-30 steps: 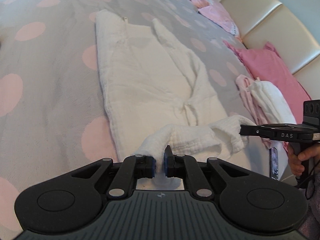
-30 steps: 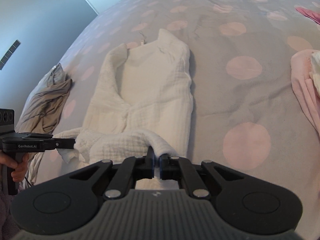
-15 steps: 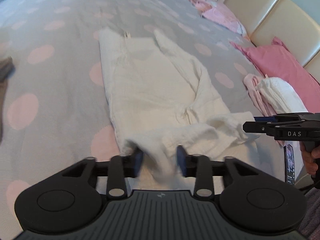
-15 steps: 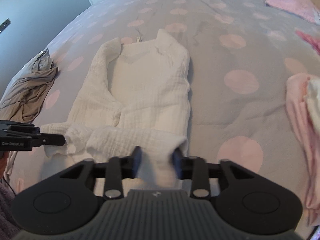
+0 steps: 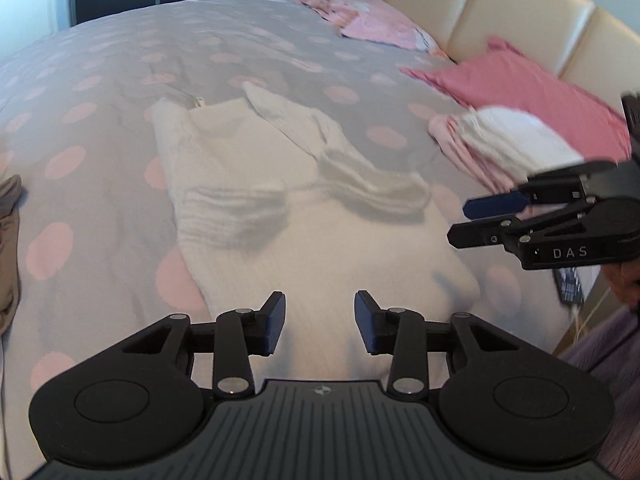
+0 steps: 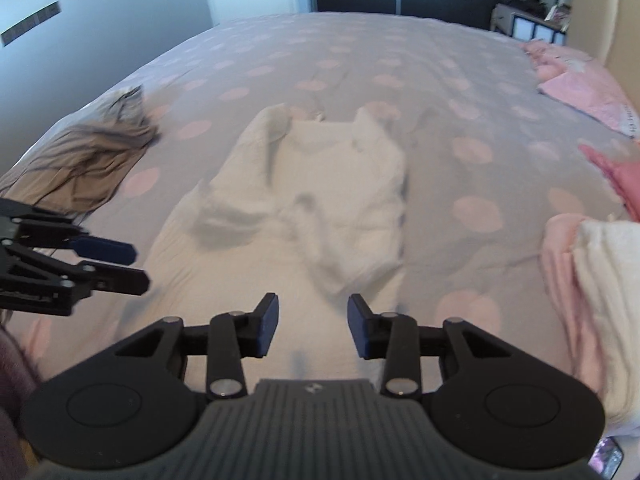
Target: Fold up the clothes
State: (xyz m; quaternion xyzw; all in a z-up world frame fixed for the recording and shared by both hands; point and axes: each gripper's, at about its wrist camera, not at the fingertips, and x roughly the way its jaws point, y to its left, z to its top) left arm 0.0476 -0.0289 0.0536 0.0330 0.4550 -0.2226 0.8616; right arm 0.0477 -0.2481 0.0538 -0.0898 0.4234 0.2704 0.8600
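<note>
Robe [image 5: 304, 216] released, lying beyond both parted jaws, untouched

Both views motion-blurred. Brown garment [image 5: 9, 240] cut off at left edge; hand [image 5: 624, 284] at right edge mostly out of frame.

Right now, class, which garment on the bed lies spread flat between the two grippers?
The white robe, laid out at the bed's middle. The grey-brown garment lies crumpled at the edge; the pink and white pile is folded.
</note>
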